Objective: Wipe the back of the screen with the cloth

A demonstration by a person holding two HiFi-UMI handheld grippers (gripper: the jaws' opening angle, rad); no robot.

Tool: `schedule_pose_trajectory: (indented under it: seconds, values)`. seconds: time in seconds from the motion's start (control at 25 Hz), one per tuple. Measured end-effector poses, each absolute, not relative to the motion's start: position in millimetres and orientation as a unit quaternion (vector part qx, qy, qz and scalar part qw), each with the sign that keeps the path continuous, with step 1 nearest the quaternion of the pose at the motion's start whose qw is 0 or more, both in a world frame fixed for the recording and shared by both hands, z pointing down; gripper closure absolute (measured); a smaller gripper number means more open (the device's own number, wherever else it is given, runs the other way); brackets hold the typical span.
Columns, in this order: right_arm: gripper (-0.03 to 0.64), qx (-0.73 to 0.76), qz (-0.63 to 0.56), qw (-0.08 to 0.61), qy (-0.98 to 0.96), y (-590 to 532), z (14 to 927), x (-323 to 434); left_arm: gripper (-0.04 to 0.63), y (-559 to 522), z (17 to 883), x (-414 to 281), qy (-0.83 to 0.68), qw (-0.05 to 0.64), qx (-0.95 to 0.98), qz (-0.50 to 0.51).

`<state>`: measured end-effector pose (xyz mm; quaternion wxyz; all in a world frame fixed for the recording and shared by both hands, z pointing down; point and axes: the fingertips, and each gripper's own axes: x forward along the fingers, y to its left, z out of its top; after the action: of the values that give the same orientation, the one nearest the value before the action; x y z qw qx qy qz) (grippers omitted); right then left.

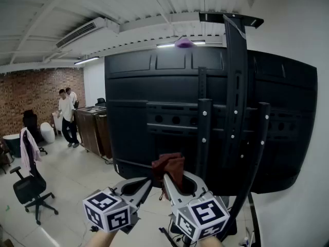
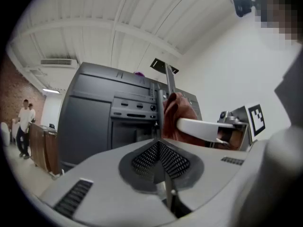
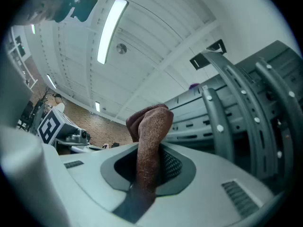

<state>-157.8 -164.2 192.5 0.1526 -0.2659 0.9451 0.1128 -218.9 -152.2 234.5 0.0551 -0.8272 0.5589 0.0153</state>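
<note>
Nearest, the left gripper (image 1: 145, 183) has its jaws pressed together with nothing between them. Just to its right, the right gripper (image 1: 174, 181) is clamped on a brown cloth (image 1: 169, 168), whose bunched top stands above the jaws by the lower edge of the black back of the screen (image 1: 149, 117). Whether the two touch cannot be told. Black mounting bars (image 1: 234, 86) run up the back. Far left, an office chair (image 1: 31, 187) and two people (image 1: 66, 118).
</note>
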Motion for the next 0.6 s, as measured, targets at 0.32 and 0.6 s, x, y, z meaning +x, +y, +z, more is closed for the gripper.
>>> schedule_pose_trajectory:
  seconds: [0.32,0.6]
  values:
    - [0.552,-0.167,0.128,0.178,0.961,-199.5,68.5,-244.5,0.586,-188.3,128.1,-285.6,0.6,0.108,-0.792,0.03]
    - [0.552,-0.098,0.08,0.185,0.975,-243.4,-11.4,-336.3,0.586,-226.5,77.5,-359.6,0.648,0.115,-0.753,0.02]
